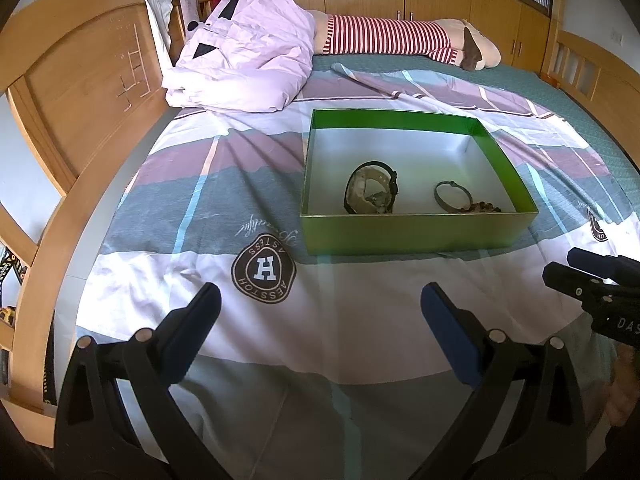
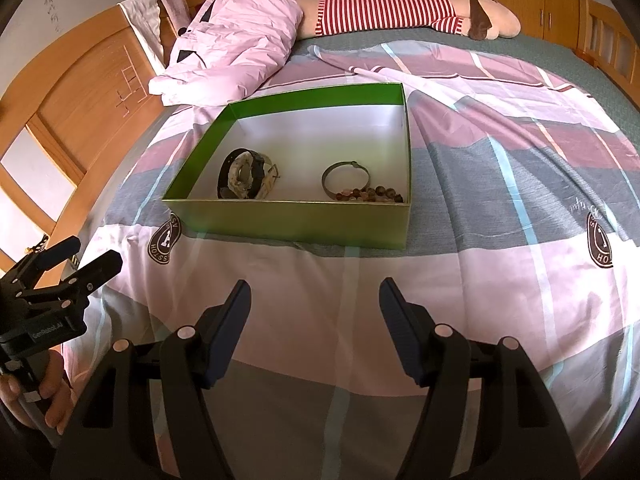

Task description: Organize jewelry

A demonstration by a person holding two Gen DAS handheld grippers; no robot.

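A wide bed [image 1: 360, 320] with a wooden headboard [image 1: 80, 92] fills the room, spread with a plaid quilt in pink, grey and white; a pink folded garment [image 1: 244, 52] and one long plush toy in a red striped shirt [image 1: 400, 38] lie at its far side. One green box [image 2: 304, 222] with a white inside sits on the quilt, lid off. The left claw [image 1: 320, 304] and the right claw [image 2: 315, 300] both hover low over the quilt near the box, tilted downward, each with its jaws spread wide and nothing between them. Inside the box lie two watches bunched together [image 2: 246, 176], one thin bangle [image 2: 346, 180] to their right, and one string of brown beads [image 2: 372, 195] touching the bangle at the near wall.
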